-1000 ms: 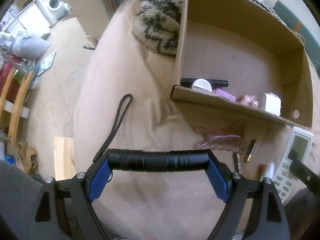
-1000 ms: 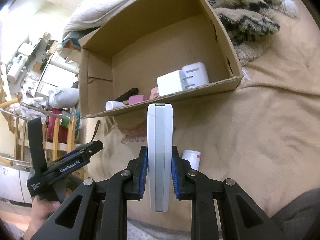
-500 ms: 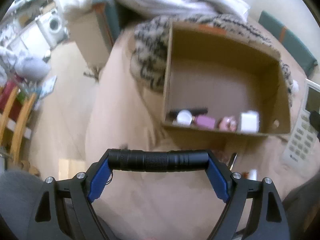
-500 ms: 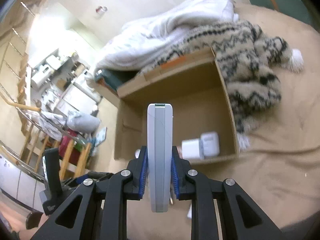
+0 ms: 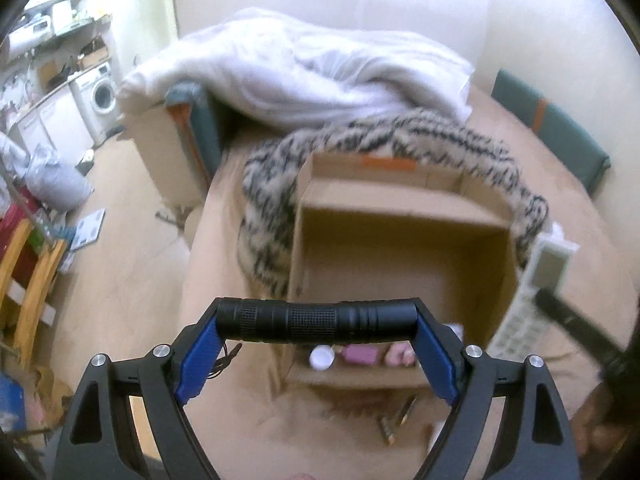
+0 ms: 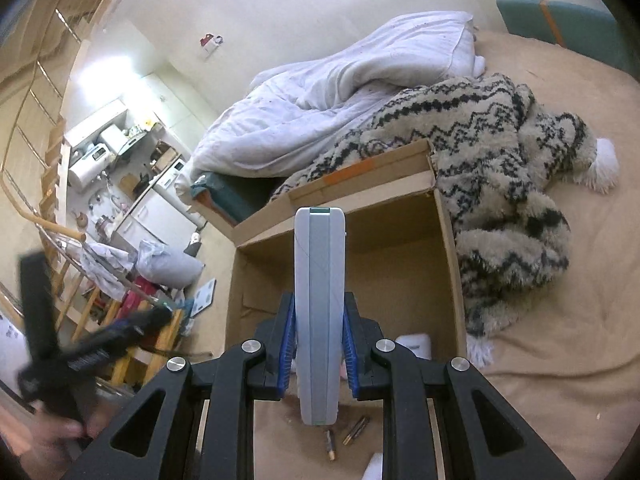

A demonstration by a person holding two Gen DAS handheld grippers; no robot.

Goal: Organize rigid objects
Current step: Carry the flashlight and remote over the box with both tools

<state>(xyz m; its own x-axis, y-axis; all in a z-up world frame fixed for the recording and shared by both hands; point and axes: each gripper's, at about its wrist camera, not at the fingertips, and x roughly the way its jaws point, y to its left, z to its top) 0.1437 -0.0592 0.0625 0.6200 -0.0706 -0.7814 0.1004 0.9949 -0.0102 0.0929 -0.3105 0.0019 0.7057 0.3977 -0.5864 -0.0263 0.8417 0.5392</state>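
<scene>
**Both my claws loaded above the cardboard box**

I am looking down on a bed covered by a tan blanket [image 6: 552, 360]. A white duvet [image 5: 320, 80] is heaped beyond the cardboard box [image 5: 400, 208], and a shaggy black-and-cream throw [image 6: 500, 184] wraps round the box's far and side walls. The box stands open-topped on the blanket.

My left claw [image 5: 316, 322] is spread wide, and its blue pads press on the two ends of a black flashlight [image 5: 316, 320], which lies crosswise between them, above the near wall of the box. My right claw [image 6: 318, 344] is drawn narrow and grips a white remote control [image 6: 319, 300] on edge, its long side pointing out over the box.

Inside the box, against its near wall, lie a small white round item [image 5: 322, 357], a pink block [image 5: 362, 355] and a white charger [image 6: 414, 344]. On the blanket just in front of the box lie two small batteries [image 6: 344, 438].
</scene>
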